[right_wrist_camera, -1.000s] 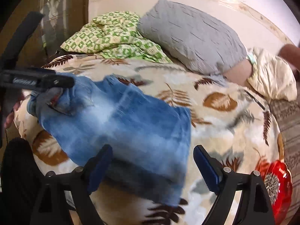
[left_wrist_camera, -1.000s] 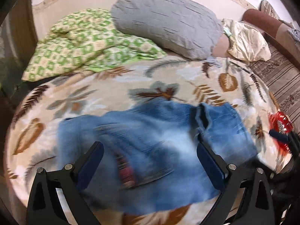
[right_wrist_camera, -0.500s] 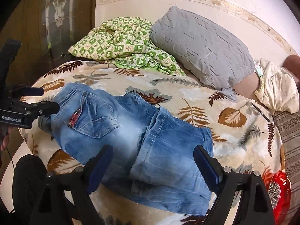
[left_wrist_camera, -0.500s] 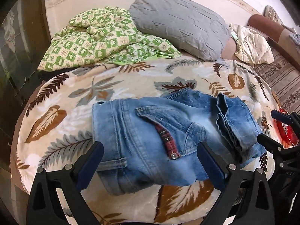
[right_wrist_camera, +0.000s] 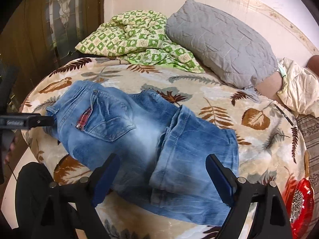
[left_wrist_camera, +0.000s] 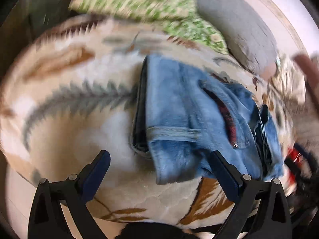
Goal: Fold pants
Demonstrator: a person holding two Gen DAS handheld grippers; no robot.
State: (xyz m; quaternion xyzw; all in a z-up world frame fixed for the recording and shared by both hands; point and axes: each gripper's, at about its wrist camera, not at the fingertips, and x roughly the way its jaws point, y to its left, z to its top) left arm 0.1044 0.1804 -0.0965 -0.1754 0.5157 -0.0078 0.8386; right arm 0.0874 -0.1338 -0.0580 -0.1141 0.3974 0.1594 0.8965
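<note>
Now, starting at the left of the right-hand camera's picture, your left claw [right_wrist_camera: 42, 120] comes in from the left edge as a dark bar, its tip at the waistband end of the jeans [right_wrist_camera: 139, 139]; from this side you cannot tell whether it touches the cloth. Its own camera is blurred, yet it shows both blue pads [left_wrist_camera: 95, 176] spread wide with only bedspread and the near corner of the jeans between them, and nothing gripped.

The jeans lie folded on the leaf-patterned bedspread [right_wrist_camera: 219, 103], running from far left to near right. The waistband and a back pocket [right_wrist_camera: 111, 119] with a red trim strip sit at the left end. The legs are doubled over at the right, so a thick folded edge crosses the middle of the bundle. The near edge of the jeans hangs close to the near edge of the bed.

Your right claw [right_wrist_camera: 162, 176] stands wide open at the near side, its pads above the near edge of the folded legs, pressing on nothing.

Farther back, a green checked blanket [right_wrist_camera: 135, 37] lies crumpled at the far left of the bed, a grey pillow [right_wrist_camera: 221, 39] leans just right of it, and a cream cloth [right_wrist_camera: 299, 87] lies at the far right. A red dish [right_wrist_camera: 301, 201] sits at the near right edge.
</note>
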